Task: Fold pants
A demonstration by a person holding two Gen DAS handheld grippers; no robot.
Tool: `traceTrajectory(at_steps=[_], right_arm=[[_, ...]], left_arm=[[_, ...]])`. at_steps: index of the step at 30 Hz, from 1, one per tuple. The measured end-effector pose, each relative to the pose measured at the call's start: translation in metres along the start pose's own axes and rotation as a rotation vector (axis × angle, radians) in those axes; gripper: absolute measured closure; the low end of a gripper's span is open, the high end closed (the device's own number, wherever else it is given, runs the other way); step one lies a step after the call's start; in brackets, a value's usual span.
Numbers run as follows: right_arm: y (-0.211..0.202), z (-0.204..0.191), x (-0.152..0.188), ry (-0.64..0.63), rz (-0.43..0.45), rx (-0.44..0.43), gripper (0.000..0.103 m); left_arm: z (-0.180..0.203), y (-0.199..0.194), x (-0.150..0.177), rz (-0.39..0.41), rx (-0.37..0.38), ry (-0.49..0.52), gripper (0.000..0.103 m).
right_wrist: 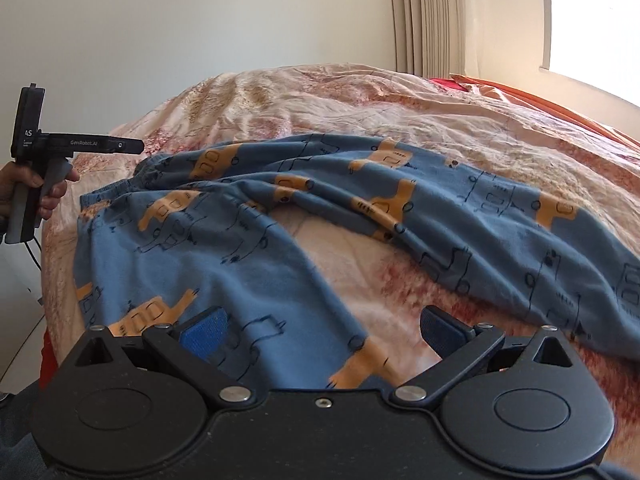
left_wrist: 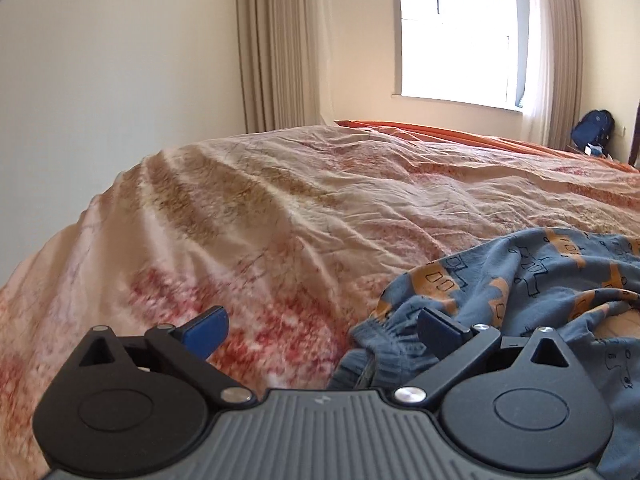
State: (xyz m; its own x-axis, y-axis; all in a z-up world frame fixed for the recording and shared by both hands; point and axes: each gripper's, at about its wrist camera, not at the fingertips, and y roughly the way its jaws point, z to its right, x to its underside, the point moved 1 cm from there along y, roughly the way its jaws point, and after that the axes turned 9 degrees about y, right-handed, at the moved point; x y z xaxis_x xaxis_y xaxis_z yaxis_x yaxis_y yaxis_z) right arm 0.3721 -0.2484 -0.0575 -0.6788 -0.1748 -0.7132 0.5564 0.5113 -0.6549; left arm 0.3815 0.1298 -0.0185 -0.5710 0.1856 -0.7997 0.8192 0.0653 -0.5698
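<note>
I am holding my left claw point(left_wrist: 322, 330) wide open, its two blue pads point(left_wrist: 208, 330) standing far apart with nothing gripped between them. In the left wrist view it is hanging over the bed point(left_wrist: 248, 216), low in the frame, and the pants point(left_wrist: 540, 280) are lying bunched at the lower right. Their gathered waistband point(left_wrist: 380, 336) is sitting just beside my right-hand pad; the pad may be brushing the cloth, but the angle is too poor for me to be sure.

My right claw point(right_wrist: 322, 330) is also standing wide open and gripping nothing. In the right wrist view, one blue leg of the pants point(right_wrist: 248, 264) is running down under its left pad point(right_wrist: 204, 330), while bare bed cover point(right_wrist: 400, 276) is showing under the gap and the right pad.

The pants are lying spread across the middle of that frame, blue with orange shapes and black line drawings, legs splayed apart in a V with the bed cover showing between them. The waistband point(right_wrist: 116, 190) is pointing to the left of the frame.

At the left edge of that frame my hand point(right_wrist: 44, 192) is gripping the handle of the left claw point(right_wrist: 80, 146), which is reaching level toward the waistband and sitting just short of it. A curtain point(right_wrist: 428, 16) is hanging at the upper right, beside a bright window point(right_wrist: 600, 8).
</note>
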Motion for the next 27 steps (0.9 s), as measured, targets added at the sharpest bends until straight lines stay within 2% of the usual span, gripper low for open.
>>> traceTrajectory(at_steps=[3, 7, 8, 10, 11, 12, 15, 17, 18, 19, 20, 22, 23, 24, 27], right_arm=[[0.022, 0.017, -0.033, 0.02, 0.036, -0.001, 0.0], [0.06, 0.037, -0.081, -0.046, 0.094, -0.019, 0.0], [0.072, 0.042, -0.092, -0.071, 0.076, -0.014, 0.0], [0.098, 0.052, -0.112, -0.094, 0.034, 0.008, 0.0], [0.111, 0.059, -0.12, -0.084, 0.019, 0.016, 0.0], [0.122, 0.065, -0.127, -0.068, -0.003, 0.022, 0.0], [0.149, 0.086, -0.139, 0.006, -0.087, 0.046, 0.0], [0.156, 0.095, -0.14, 0.029, -0.099, 0.038, 0.0], [0.157, 0.097, -0.139, 0.029, -0.09, 0.044, 0.0], [0.158, 0.098, -0.136, 0.027, -0.084, 0.056, 0.0], [0.16, 0.097, -0.132, 0.018, -0.078, 0.06, 0.0], [0.16, 0.097, -0.126, -0.002, -0.06, 0.062, 0.001], [0.16, 0.097, -0.126, 0.0, -0.053, 0.061, 0.001], [0.161, 0.098, -0.126, 0.008, -0.047, 0.064, 0.002], [0.162, 0.098, -0.13, 0.033, -0.045, 0.064, 0.008]], left_arm=[[0.005, 0.032, -0.018, -0.018, 0.063, 0.036, 0.0], [0.009, 0.073, -0.039, -0.056, 0.189, 0.111, 0.0], [0.009, 0.083, -0.042, -0.07, 0.213, 0.132, 0.002], [0.009, 0.098, -0.046, -0.108, 0.246, 0.156, 0.017], [0.008, 0.106, -0.047, -0.136, 0.282, 0.166, 0.028], [0.007, 0.11, -0.047, -0.146, 0.309, 0.169, 0.032], [0.011, 0.109, -0.046, -0.145, 0.403, 0.225, 0.034], [0.019, 0.107, -0.046, -0.144, 0.441, 0.297, 0.034], [0.025, 0.107, -0.045, -0.157, 0.427, 0.334, 0.036], [0.031, 0.109, -0.046, -0.189, 0.382, 0.366, 0.039], [0.037, 0.114, -0.047, -0.238, 0.327, 0.375, 0.047], [0.038, 0.117, -0.05, -0.284, 0.318, 0.318, 0.064], [0.039, 0.117, -0.052, -0.289, 0.316, 0.31, 0.079], [0.04, 0.115, -0.053, -0.287, 0.312, 0.315, 0.089], [0.046, 0.112, -0.053, -0.28, 0.291, 0.33, 0.101]])
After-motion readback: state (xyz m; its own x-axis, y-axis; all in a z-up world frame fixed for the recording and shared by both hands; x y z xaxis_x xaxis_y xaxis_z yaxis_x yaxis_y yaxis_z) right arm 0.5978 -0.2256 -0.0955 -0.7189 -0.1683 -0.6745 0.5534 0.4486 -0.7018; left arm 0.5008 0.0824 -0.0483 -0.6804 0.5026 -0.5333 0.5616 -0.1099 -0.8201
